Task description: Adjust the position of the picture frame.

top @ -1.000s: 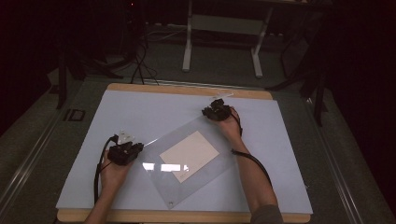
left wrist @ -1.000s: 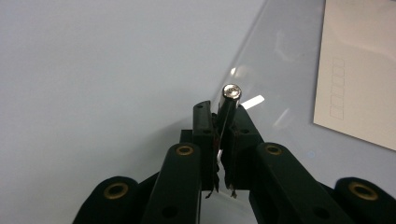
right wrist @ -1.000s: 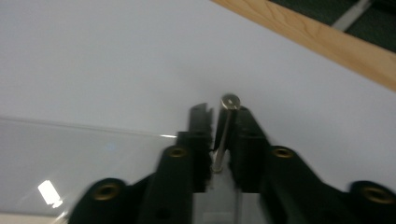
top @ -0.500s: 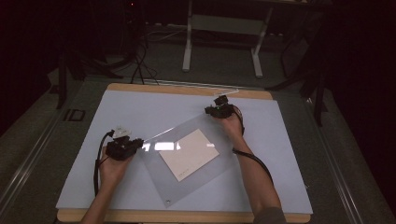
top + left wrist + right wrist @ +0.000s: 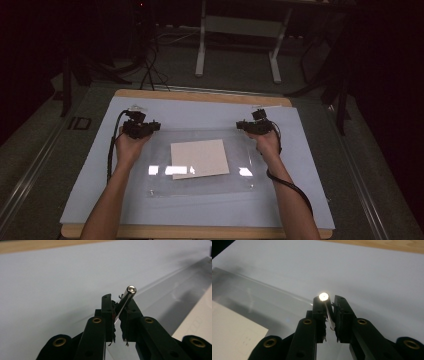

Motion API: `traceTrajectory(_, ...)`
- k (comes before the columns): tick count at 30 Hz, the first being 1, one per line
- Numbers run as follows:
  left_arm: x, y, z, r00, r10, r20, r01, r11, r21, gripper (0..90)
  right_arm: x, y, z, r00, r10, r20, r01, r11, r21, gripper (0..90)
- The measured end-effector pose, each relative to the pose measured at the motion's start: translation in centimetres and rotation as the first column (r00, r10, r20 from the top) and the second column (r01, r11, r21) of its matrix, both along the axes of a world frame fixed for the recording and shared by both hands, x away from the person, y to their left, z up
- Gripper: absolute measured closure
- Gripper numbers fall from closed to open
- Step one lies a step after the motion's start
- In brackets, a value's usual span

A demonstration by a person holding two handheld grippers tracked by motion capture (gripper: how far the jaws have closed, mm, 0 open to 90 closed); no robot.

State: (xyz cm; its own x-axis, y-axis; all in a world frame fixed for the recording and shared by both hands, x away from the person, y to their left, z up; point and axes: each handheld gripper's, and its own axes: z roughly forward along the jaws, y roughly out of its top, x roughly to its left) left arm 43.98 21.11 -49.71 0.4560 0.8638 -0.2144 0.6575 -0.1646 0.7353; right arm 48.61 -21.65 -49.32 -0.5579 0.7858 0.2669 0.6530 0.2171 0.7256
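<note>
There is one sign [image 5: 80, 123] that can be read. It sits on the dark floor strip just left of the table [image 5: 200, 231], in the high view. Its white letters look like "ID". The pale card [image 5: 199, 158] under the clear sheet [image 5: 200, 185] has faint marks, but they are too small to read.

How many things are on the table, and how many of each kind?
Claws: 2, left claw and right claw, each shut on a far corner of the clear sheet
Clear sheet: 1
White paper square: 1
Pale blue mat: 1
Total: 5
</note>
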Motion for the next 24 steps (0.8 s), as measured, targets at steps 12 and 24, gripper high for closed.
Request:
traceTrajectory(12,1.4,-1.5,-2.0,0.9968,0.052,-0.062,-0.049,0.9977,0.047,82.1,-0.3,-0.6,-2.2,0.9992,-0.038,-0.012,0.038,0.999,-0.024,79.9)
traceTrajectory(24,1.1,-2.1,-2.2,0.9979,0.041,-0.05,-0.038,0.9973,0.063,82.6,-0.7,-1.1,-2.4,0.9989,-0.045,-0.009,0.045,0.999,-0.026,80.1)
